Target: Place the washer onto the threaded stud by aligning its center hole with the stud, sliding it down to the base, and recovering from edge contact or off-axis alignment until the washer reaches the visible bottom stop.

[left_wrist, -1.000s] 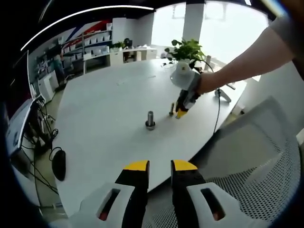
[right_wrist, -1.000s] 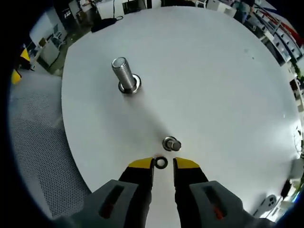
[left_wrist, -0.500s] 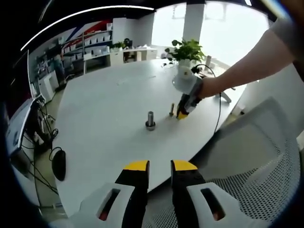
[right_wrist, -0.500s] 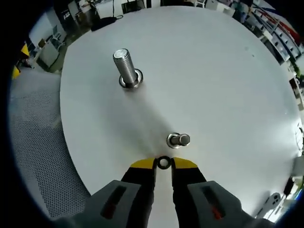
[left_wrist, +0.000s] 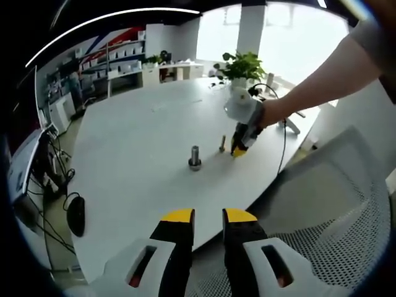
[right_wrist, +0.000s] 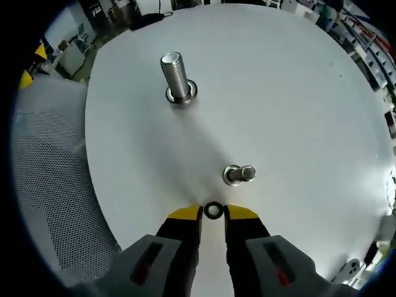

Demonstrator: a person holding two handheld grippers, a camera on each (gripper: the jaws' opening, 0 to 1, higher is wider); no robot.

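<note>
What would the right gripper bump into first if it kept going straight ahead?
Probably the small threaded stud, just ahead of the right gripper and the washer in its tips. Depth is unclear, so it might pass above.

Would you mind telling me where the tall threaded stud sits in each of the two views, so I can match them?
Left gripper view: the tall threaded stud stands mid-table, just left of the smaller stud and the right gripper.
Right gripper view: upper left of centre, beyond the smaller stud.
Shared landmark: the smaller stud.
</note>
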